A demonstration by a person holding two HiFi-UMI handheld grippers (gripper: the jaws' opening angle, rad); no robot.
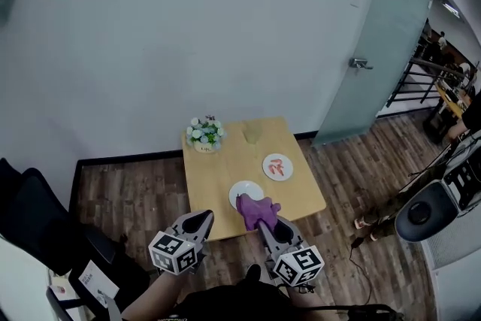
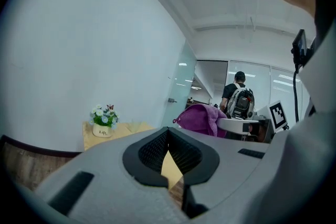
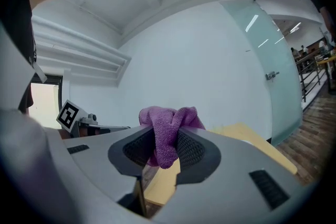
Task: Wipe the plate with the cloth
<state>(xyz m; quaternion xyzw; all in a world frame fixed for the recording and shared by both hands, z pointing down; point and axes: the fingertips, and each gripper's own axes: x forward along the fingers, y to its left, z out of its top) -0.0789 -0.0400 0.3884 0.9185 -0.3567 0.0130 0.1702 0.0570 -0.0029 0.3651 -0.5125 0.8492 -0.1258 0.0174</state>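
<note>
At the table's (image 1: 225,162) near edge, the right gripper (image 1: 272,228) is clamped on the purple cloth (image 1: 255,208), and the white plate (image 1: 242,192) lies just ahead, slightly left of the jaws. The left gripper (image 1: 200,222) is closed on nothing and sits farther from the plate.

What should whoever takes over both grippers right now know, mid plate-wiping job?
Left gripper: jaws together, nothing between them, held off the near edge of the table.
Right gripper: shut on the purple cloth, which is bunched between the jaws.
Things: the empty white plate sits near the table's front edge, and the cloth hangs over its near side. Contact cannot be told. A second plate with food lies farther back, right.
Done: cloth picked up and brought to the plate.
Left: lower the cloth and wipe the empty plate.
</note>
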